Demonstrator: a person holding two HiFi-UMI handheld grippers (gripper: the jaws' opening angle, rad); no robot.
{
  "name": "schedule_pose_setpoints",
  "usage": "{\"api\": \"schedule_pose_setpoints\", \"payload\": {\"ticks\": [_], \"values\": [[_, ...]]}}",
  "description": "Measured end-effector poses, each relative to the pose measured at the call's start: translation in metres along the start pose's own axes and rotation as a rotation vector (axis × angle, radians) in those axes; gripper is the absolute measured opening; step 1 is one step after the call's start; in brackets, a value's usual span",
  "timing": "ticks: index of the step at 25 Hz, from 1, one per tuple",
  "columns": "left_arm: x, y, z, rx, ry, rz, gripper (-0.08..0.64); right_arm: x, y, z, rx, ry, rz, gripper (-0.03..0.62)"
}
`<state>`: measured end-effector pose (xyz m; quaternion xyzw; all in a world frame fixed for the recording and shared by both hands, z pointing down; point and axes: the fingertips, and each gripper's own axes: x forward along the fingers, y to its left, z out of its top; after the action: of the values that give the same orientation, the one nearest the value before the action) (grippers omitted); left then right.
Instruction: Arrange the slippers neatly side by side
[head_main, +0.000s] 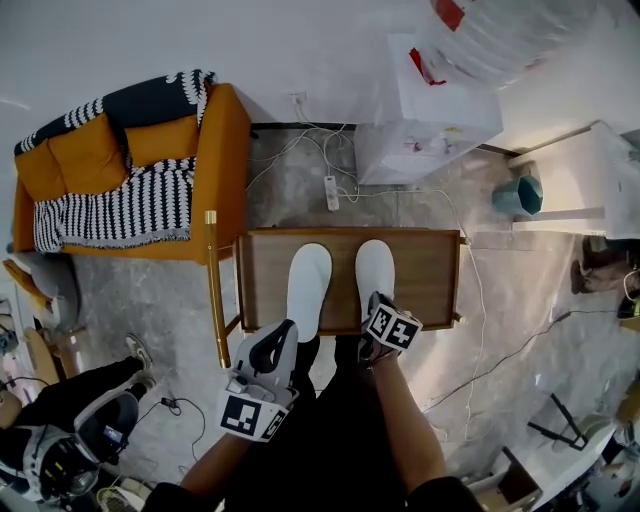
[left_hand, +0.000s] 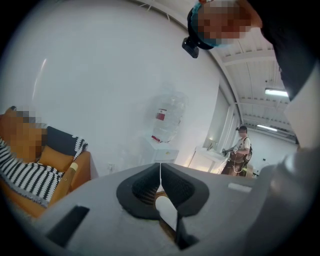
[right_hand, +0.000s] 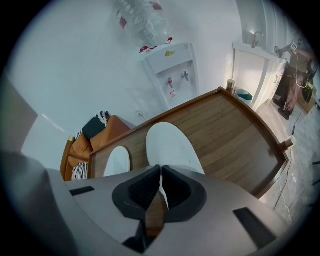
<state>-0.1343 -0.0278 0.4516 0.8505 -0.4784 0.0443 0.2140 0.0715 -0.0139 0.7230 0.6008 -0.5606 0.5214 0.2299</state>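
Slippers (head_main: 309, 290) are what this job is about, and both white ones lie on the brown wooden table (head_main: 430, 270). On the far left is an orange sofa (head_main: 225, 170) with a stripy blanket, and it plays no part here. Next comes the left gripper (left_hand: 160, 172). Its jaws are pressed together with nothing in them, and it hangs by the near edge of the table, close to the heel of the left slipper (right_hand: 117, 161). I cannot tell if it touches that heel. Just beside that one, with a thin strip of table between them, lies the right slipper (right_hand: 170, 145). Both toes point away from the person and both heels sit near the front edge, so the pair looks neat. The right gripper (right_hand: 161, 180) points down over the heel of the right slipper. Its jaws are closed too, and I see nothing pinched in them. I think the jaws are closed because nothing needs carrying now, only perhaps a tiny nudge. Far to the right stands a white water machine (head_main: 420, 120).
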Motion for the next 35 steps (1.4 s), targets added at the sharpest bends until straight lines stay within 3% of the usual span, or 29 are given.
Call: {"api": "schedule_pose_setpoints", "payload": {"ticks": [11, 14, 19, 24, 30, 35], "values": [[-0.008, 0.006, -0.001, -0.013, -0.003, 0.013, 0.018, 0.006, 0.001, -0.006, 0.037, 0.01, 0.01, 0.026], [-0.006, 0.007, -0.001, -0.013, -0.008, 0.017, 0.018, 0.006, 0.002, -0.008, 0.03, 0.022, 0.018, 0.121], [-0.006, 0.003, 0.001, -0.008, -0.015, 0.016, 0.018, -0.001, 0.002, -0.015, 0.033, 0.045, 0.035, 0.129], [-0.007, 0.003, 0.003, -0.005, -0.025, 0.024, 0.018, -0.028, 0.012, -0.008, 0.034, 0.017, 0.103, 0.114], [-0.002, -0.002, 0.006, 0.003, -0.03, 0.035, 0.018, -0.072, 0.027, 0.03, -0.109, -0.119, 0.142, 0.035], [0.007, -0.004, 0.001, -0.021, -0.013, 0.054, 0.018, -0.102, 0.045, 0.061, -0.204, -0.229, 0.188, 0.02]]}}
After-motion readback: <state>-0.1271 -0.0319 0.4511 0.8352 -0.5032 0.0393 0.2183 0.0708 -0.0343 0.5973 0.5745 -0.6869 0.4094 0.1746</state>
